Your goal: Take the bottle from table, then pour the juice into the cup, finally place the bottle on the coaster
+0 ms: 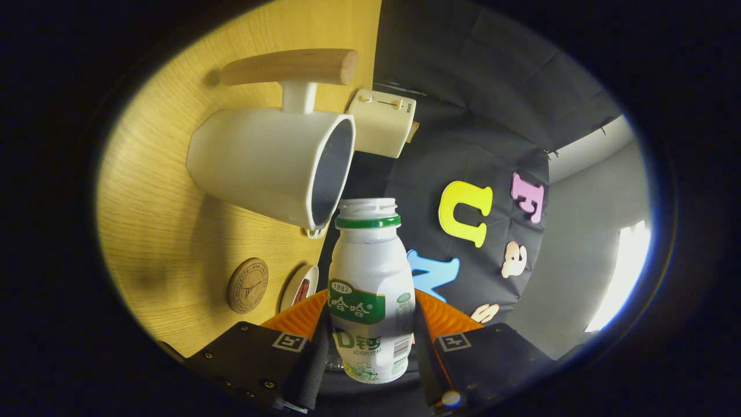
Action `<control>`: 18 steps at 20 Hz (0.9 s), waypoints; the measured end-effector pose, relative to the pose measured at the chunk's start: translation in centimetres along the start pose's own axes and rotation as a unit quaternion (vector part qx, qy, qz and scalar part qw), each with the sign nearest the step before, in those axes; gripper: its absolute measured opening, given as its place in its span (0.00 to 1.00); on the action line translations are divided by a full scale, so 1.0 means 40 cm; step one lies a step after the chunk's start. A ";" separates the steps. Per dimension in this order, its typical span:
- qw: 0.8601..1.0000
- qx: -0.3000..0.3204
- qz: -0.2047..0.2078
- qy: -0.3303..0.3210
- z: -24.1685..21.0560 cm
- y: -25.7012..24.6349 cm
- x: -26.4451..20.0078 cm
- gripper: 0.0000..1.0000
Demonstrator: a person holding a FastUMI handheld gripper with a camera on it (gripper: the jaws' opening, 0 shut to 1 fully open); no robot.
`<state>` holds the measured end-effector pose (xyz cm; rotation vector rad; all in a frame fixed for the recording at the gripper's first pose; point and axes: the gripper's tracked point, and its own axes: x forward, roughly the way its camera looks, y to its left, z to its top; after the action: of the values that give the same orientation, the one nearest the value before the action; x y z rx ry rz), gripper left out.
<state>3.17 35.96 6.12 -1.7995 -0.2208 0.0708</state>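
Gripper (370,347) clamped on small white plastic bottle with green neck ring and green label (370,289), both fingers pressing its sides. Cap off, open mouth just beside rim of white cup with wooden handle (272,165) on light wood bench (162,231). Round cork coaster (247,285) near the fingers. Cream box with slider (383,123) beyond cup.

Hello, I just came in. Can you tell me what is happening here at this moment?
A hand-held gripper grips a small white bottle, its jaws closed on both sides of it. The cap is off, and the bottle's open mouth sits right at the rim of a white cup with a wooden handle, so it looks like pouring. The round coaster waits on the wooden table nearby, with nothing on it.
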 end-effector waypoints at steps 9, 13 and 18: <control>0.996 0.091 -0.026 -0.004 -0.003 -0.021 -0.007 0.67; 0.989 0.148 -0.019 -0.005 -0.015 -0.007 -0.007 0.67; 0.979 0.202 -0.023 -0.005 -0.038 -0.008 -0.002 0.67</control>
<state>3.29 34.54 6.78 -1.3887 -0.2367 0.0857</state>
